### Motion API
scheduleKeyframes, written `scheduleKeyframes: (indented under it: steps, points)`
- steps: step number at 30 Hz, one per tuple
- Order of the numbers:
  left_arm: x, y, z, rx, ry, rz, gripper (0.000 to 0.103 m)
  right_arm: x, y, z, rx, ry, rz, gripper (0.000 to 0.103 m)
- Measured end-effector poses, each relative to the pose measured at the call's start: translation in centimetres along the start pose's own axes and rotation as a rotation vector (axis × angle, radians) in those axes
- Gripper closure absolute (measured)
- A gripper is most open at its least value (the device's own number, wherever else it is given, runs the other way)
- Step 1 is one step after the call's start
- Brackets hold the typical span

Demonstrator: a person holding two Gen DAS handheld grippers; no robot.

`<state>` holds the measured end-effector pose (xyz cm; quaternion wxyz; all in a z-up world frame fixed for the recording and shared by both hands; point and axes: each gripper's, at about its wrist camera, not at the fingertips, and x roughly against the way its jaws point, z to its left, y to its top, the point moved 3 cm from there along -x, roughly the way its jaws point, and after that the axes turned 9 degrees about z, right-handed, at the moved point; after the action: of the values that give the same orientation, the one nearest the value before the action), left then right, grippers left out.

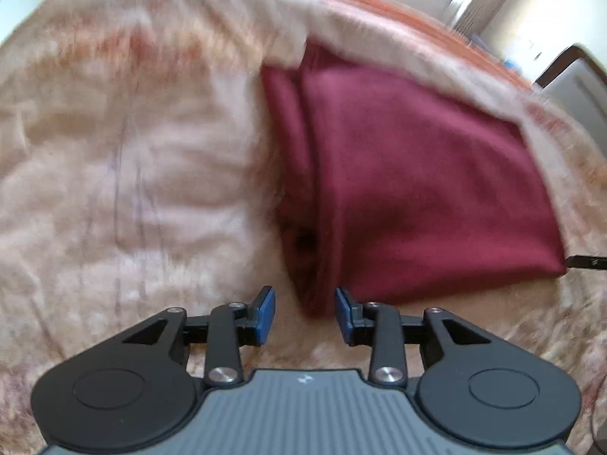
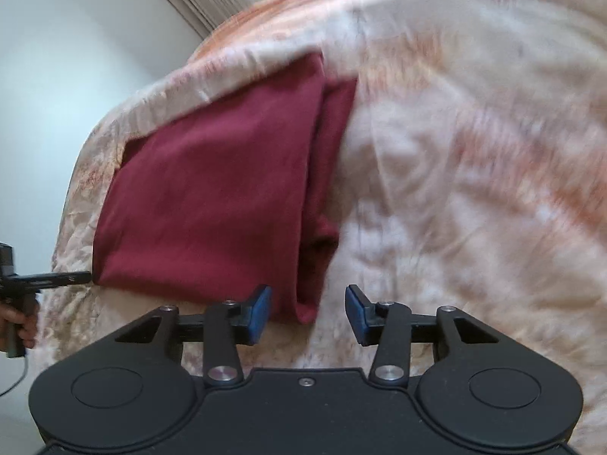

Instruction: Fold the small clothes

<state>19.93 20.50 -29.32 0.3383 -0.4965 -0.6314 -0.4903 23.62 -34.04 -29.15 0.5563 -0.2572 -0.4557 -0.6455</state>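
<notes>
Both grippers [image 1: 304, 314] [image 2: 308, 314] gape over the blurred maroon cloth [image 1: 409, 189] (far corners tucked, hidden).

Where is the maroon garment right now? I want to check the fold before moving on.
The maroon garment lies folded on the beige patterned blanket, right of centre in the left wrist view and left of centre in the right, its near corners between each gripper's open jaws.

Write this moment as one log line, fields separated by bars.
cloth: maroon, folded, on bed | left claw: open, at cloth corner | right claw: open, at cloth corner | holding: nothing
</notes>
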Motion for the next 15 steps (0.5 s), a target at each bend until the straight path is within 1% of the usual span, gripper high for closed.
scheduleKeyframes:
  steps: [1, 3, 4, 6, 8, 10, 11, 13, 14, 15]
  points:
    - [0.8, 0.2, -0.5, -0.012, -0.018, -0.028, 0.061, 0.7, 0.2, 0.6, 0.027, -0.007, -0.035, 0.055]
    - [1.8, 1.0, -2.1, -0.043, -0.048, -0.08, 0.053, 1.5, 0.6, 2.4, 0.076, -0.003, -0.102, 0.047]
    - [1.9, 1.5, -3.0, -0.062, -0.068, -0.098, 0.052, 1.5, 1.0, 3.4, 0.101, 0.011, -0.127, 0.046]
    - [1.4, 2.8, -5.0, -0.091, -0.103, -0.124, 0.047, 0.7, 1.7, 5.4, 0.148, 0.044, -0.153, 0.045]
    - [0.1, 4.4, -6.6, -0.109, -0.123, -0.128, 0.047, -0.9, 2.7, 7.7, 0.202, 0.075, -0.15, 0.044]
    - [-1.9, 5.8, -7.7, -0.107, -0.123, -0.116, 0.046, -2.8, 3.7, 9.5, 0.253, 0.098, -0.137, 0.043]
    - [-3.2, 6.4, -8.0, -0.098, -0.108, -0.098, 0.046, -3.8, 4.2, 10.2, 0.276, 0.106, -0.123, 0.042]
    - [-5.5, 6.9, -7.6, -0.065, -0.052, -0.044, 0.045, -5.5, 4.9, 11.3, 0.315, 0.104, -0.093, 0.04]
    - [-6.6, 7.0, -7.1, -0.04, -0.03, -0.009, 0.047, -6.2, 4.8, 11.5, 0.33, 0.096, -0.073, 0.036]
    - [-6.9, 6.9, -6.8, -0.032, -0.03, -0.003, 0.049, -7.2, 4.8, 11.4, 0.333, 0.08, -0.04, 0.035]
